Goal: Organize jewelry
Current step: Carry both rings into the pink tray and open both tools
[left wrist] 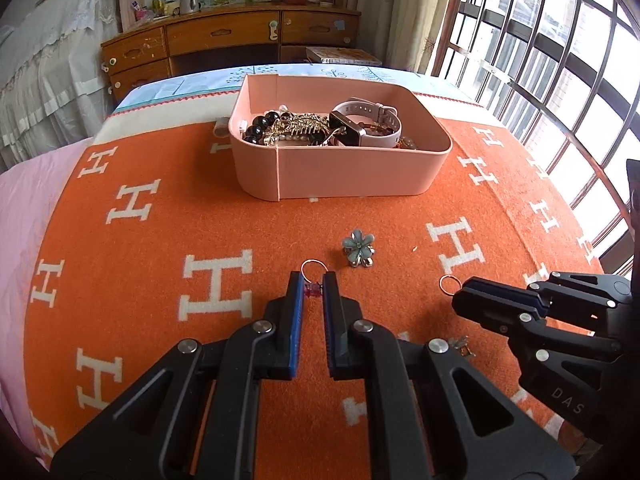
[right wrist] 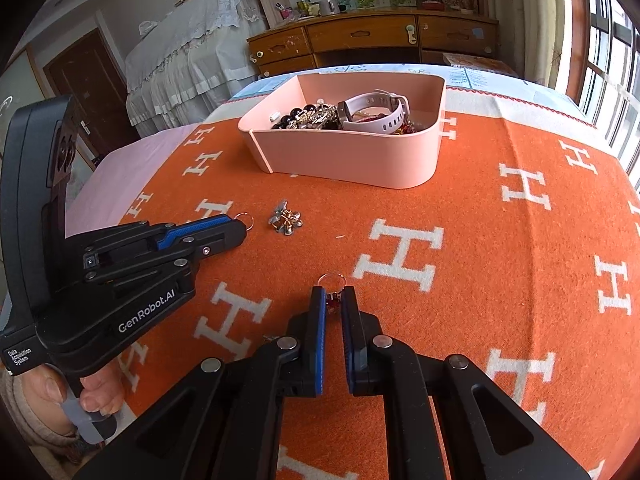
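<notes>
While the pink box [left wrist: 352, 172] is sitting loaded with beads, chains and a pale watch [left wrist: 366, 122] at the far side of the orange blanket [left wrist: 160, 208], both grippers are each pinching a small ring. The left gripper [left wrist: 313, 289] is clamping its jaws on a red-stoned ring [left wrist: 313, 276], the hoop poking forward past the tips; the right gripper [right wrist: 333, 302] is doing the same with a second ring [right wrist: 332, 282]. A flower-shaped clip [left wrist: 359, 250] is lying loose between them and the box. Carrying the rings over well likely means keeping the squeeze steady, moving one gripper at a time, and parting the jaws only once the tips are over the box's open top.
</notes>
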`<action>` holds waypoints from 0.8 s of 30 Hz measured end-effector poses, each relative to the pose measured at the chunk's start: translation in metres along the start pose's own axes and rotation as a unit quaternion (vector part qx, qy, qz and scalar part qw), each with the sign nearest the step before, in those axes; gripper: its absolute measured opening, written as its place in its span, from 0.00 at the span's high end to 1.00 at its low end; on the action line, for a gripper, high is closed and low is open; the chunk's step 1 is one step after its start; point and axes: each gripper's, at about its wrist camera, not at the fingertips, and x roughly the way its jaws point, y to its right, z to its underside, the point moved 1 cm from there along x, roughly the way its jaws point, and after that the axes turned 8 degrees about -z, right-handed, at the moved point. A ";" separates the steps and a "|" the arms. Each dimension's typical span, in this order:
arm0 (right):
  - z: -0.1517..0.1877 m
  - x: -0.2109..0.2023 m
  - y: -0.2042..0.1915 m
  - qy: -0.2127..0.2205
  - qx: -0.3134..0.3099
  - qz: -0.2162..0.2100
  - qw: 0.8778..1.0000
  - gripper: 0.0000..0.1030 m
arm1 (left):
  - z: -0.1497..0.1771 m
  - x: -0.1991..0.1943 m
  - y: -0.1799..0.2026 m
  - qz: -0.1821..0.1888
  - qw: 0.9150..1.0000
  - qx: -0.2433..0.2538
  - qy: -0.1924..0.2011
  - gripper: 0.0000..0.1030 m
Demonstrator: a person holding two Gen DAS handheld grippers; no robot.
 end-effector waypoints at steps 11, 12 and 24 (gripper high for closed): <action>-0.056 -0.068 -0.017 0.054 -0.003 -0.018 0.998 0.93 | -0.066 -0.071 -0.009 0.045 0.999 -0.026 0.000 0.93; -0.067 -0.079 -0.018 0.064 -0.003 -0.017 0.998 0.93 | -0.079 -0.079 -0.009 0.049 0.998 -0.025 0.004 0.93; -0.205 -0.151 -0.016 0.154 0.002 0.003 0.988 0.93 | -0.217 -0.119 0.003 -0.005 0.998 -0.008 0.064 0.93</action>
